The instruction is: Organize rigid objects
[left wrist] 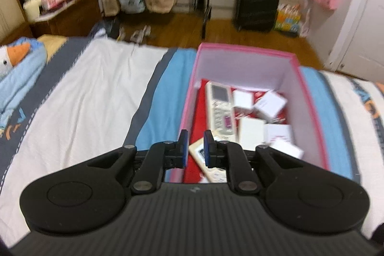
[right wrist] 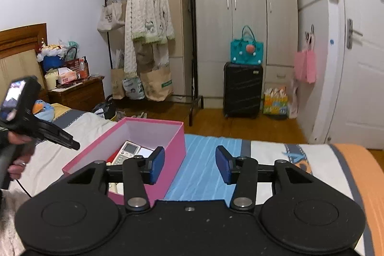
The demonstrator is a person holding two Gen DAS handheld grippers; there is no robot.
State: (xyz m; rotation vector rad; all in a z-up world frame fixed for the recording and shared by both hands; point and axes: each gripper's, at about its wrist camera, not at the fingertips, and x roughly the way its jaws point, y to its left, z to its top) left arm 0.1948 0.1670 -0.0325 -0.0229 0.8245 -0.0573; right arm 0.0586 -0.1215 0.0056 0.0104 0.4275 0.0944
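A pink box with a white inside stands on the striped bed. In it lie a white remote control, several small white boxes and a flat cream device on a red bottom. My left gripper hovers over the box's near end, its blue pads a small gap apart and holding nothing. My right gripper is open and empty above the blue stripes, right of the pink box. The remote shows inside. The left gripper's body appears at the left, in a hand.
The bed sheet is white, blue and grey. A plush toy lies at the left. Beyond the bed are a wood floor, a black suitcase, a clothes rack, a wardrobe and a nightstand.
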